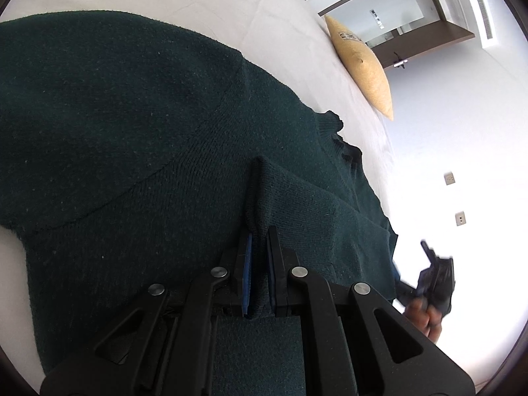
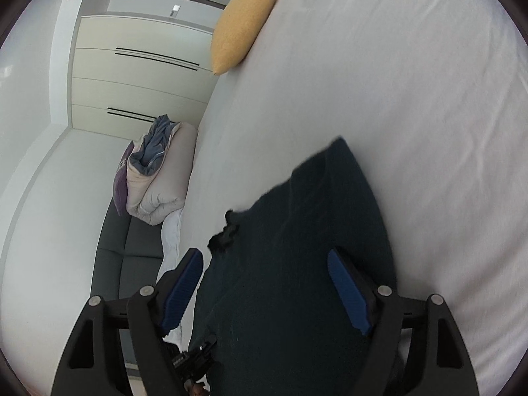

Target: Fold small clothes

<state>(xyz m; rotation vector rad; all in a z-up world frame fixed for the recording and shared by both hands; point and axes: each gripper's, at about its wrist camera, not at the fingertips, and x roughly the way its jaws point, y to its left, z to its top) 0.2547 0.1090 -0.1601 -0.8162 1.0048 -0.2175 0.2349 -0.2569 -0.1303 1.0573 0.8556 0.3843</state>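
Two claws work over a dark green knitted sweater [image 1: 132,132] that lies spread on a bed covered with a white sheet [image 1: 204,3]. The left claw [image 1: 259,247] is clenched on a raised fold of the sweater: a ridge of knit stands up between its blue pads [image 1: 247,274] and runs forward from them, while the rest of the garment lies flat around it, a curved seam crossing the fabric to the left. Past the sweater's far edge, the ribbed collar [image 1: 343,138] shows as a ragged dark outline against the sheet. In the right wrist view, the right claw [image 2: 267,275] is released, its jaws wide apart, with the sweater [image 2: 297,247] lying beneath and between them; one blue pad [image 2: 349,288] sits over the knit and the other hangs past the bed's edge, and whether they touch the fabric cannot be told. A yellow cushion [image 2: 246,19] rests at the far edge of the bed. Beside the bed, a dark grey sofa [image 2: 128,250] carries a bundle of folded bedding [image 2: 158,171], and pale cupboard fronts [image 2: 132,76] stand behind it. The right claw also appears at the right edge of the left wrist view, blurred, held in a hand [image 1: 425,313].
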